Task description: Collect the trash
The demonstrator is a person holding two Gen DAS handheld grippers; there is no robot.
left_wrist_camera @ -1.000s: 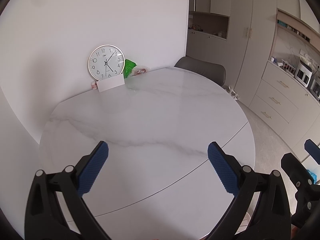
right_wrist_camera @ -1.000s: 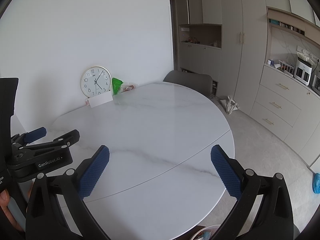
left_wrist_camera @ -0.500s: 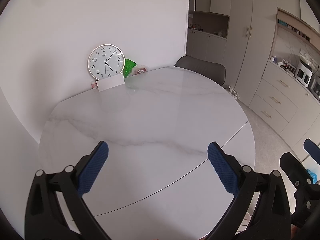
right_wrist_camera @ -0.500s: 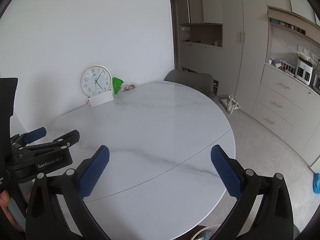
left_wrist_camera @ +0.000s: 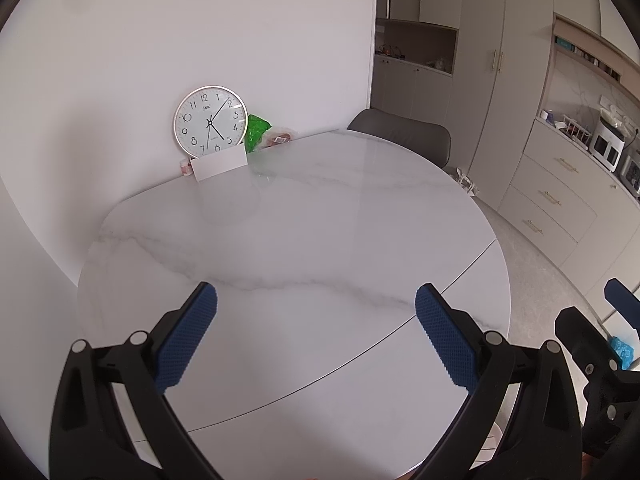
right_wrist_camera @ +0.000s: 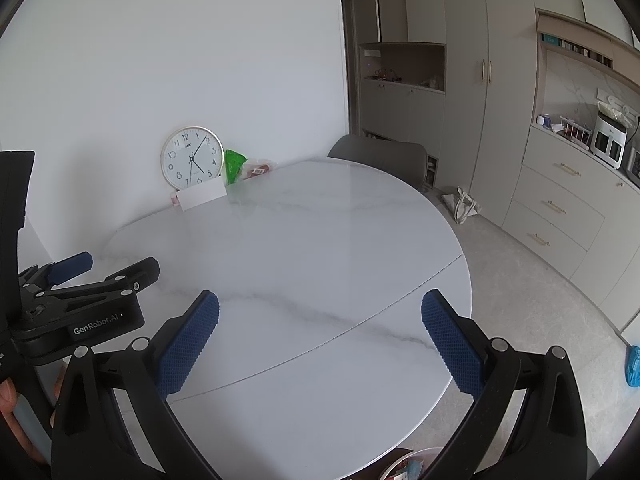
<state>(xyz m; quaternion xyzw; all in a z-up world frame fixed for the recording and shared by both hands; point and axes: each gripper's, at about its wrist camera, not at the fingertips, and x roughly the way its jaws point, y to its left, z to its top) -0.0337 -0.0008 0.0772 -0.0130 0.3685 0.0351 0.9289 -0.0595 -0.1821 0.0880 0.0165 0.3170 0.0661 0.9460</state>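
— Grippers? 
— Left gripper (left_wrist_camera: 316,300) and right gripper (right_wrist_camera: 320,308) both spread wide, holding nothing, above the near table (left_wrist_camera: 320,232) edge. 
— Trash? 
— Green wrapper (left_wrist_camera: 256,130) at the far edge, beside the clock (left_wrist_camera: 210,122), against the wall.

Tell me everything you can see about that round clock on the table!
The clock is round, with a white face, black numbers, thin black hands and a slim shiny rim. It stands upright at the far edge of the table, against the white wall. A white card hides its bottom edge. A green bag sits just to its right. Both grippers are far from it.
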